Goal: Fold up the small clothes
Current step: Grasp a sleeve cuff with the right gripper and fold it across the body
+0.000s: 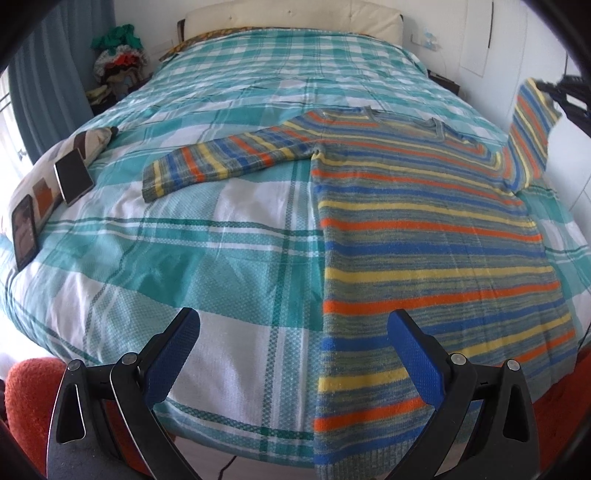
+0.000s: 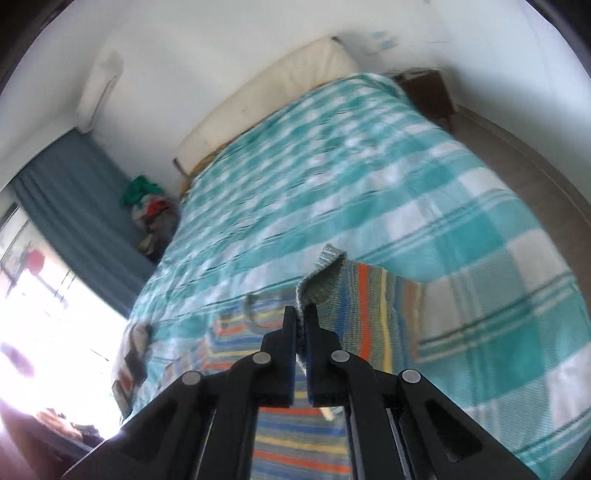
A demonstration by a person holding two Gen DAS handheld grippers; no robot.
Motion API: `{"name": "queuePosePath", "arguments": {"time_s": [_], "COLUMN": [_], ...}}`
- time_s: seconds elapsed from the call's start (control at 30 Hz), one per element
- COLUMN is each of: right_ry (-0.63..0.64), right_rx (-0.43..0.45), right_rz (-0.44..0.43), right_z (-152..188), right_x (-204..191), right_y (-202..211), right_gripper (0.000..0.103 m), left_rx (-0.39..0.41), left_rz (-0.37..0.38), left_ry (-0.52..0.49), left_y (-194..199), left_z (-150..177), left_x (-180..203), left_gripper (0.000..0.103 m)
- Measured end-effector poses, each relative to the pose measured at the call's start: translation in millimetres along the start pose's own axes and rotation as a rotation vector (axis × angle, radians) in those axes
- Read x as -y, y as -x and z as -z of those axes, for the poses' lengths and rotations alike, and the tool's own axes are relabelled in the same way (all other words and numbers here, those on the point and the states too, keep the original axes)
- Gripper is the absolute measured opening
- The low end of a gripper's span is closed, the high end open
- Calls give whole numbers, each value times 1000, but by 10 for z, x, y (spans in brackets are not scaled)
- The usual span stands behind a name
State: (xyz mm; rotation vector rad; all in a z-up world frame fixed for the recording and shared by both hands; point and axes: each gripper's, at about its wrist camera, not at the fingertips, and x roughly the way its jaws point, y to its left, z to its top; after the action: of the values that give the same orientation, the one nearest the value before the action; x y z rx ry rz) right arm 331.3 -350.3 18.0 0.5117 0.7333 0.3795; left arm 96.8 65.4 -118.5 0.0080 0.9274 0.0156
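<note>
A striped knit sweater (image 1: 424, 229) in blue, orange, yellow and grey lies flat on the bed, its hem near me and its left sleeve (image 1: 229, 162) stretched out to the left. My left gripper (image 1: 295, 332) is open and empty, low over the sweater's lower left edge. My right gripper (image 2: 303, 321) is shut on the right sleeve's cuff (image 2: 325, 277) and holds it up above the bed; in the left wrist view the raised sleeve (image 1: 532, 133) hangs at the far right under that gripper (image 1: 561, 92).
The bed has a teal and white plaid cover (image 1: 207, 258). Two phones (image 1: 74, 177) and a patterned pillow (image 1: 92, 142) lie at its left edge. A pile of clothes (image 1: 118, 59) sits by the blue curtain. A cream headboard (image 1: 291, 18) stands at the back.
</note>
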Motion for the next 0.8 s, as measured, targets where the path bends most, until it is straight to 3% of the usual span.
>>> {"name": "queuePosePath", "arguments": {"time_s": [0.1, 0.17, 0.2, 0.27, 0.37, 0.4, 0.47, 0.6, 0.67, 0.7, 0.73, 0.8], "right_ry": [85, 66, 62, 91, 77, 75, 101, 108, 113, 122, 101, 52], "right_rx": [-69, -149, -170, -157, -146, -162, -231, -370, -437, -455, -442, -373], "right_rz": [-77, -116, -111, -87, -11, 35, 107, 163, 273, 370, 410, 425], "right_z": [42, 117, 179, 212, 157, 121, 159, 562, 773, 849, 872, 810], "right_x": [-444, -489, -472, -435, -211, -140, 28, 427, 717, 872, 1025, 1146], "right_y": [-559, -898, -978, -992, -899, -917, -992, -1278, -1438, -1468, -1426, -1238], "right_gripper": [7, 31, 58, 61, 56, 49, 37, 35, 30, 25, 1, 0], "left_rx": [-4, -9, -9, -4, -14, -19, -25, -25, -28, -29, -29, -24], "left_rz": [1, -2, -7, -14, -8, -3, -3, -14, -17, -22, -27, -32], "left_ry": [19, 29, 31, 40, 70, 77, 78, 50, 35, 26, 19, 12], "left_y": [-9, -26, -28, -24, -60, -80, -108, -123, -139, -149, -151, -152], "left_z": [38, 58, 68, 78, 71, 65, 58, 73, 76, 78, 80, 88], "left_x": [-81, -128, -152, -206, -267, -277, -264, -182, -143, -126, -118, -115], "left_gripper": [102, 102, 102, 102, 102, 102, 102, 102, 102, 102, 102, 102]}}
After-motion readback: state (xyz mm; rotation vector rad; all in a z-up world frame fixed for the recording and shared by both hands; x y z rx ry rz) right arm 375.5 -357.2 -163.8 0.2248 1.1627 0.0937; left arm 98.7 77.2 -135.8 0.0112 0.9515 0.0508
